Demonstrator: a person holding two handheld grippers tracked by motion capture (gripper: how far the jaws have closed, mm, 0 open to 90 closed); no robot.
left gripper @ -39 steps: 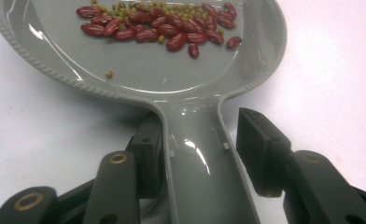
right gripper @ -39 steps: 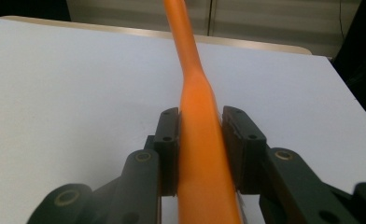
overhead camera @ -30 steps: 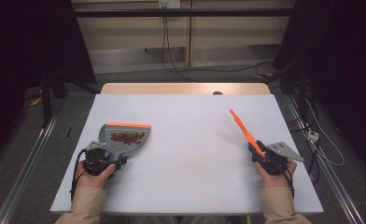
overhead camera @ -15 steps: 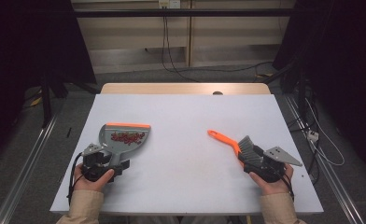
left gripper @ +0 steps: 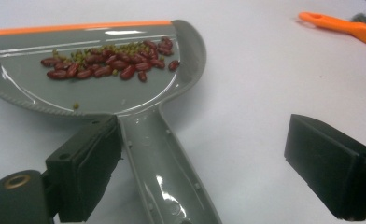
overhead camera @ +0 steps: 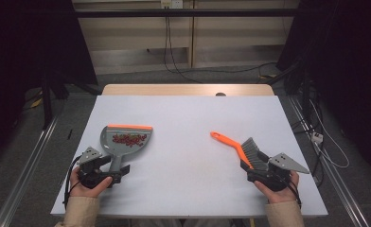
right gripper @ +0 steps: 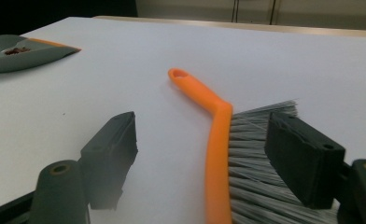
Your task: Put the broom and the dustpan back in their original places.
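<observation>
A grey dustpan (overhead camera: pixel 125 141) with an orange lip lies left on the white table (overhead camera: pixel 183 118), holding red and green beans (left gripper: pixel 111 65). Its handle (left gripper: pixel 167 172) runs between the jaws of my left gripper (overhead camera: pixel 115 169), which have just been opening and stand wide; the left pad (left gripper: pixel 85 172) is beside the handle, the right pad far off. An orange-handled brush (overhead camera: pixel 231 145) with grey bristles (right gripper: pixel 260 154) lies flat at right. My right gripper (overhead camera: pixel 253 169) has also just been opening and straddles the brush, its pads apart from it.
A wooden strip (overhead camera: pixel 188 90) borders the table's far edge, with a small dark object (overhead camera: pixel 220 94) on it. Metal rails run along the floor on both sides, and cables (overhead camera: pixel 316 137) trail at right. Dark curtains stand behind.
The right gripper held the brush raised with its handle pointing up; the brush now lies flat on the table, released. The left gripper has let go of the dustpan handle and drawn back slightly.
</observation>
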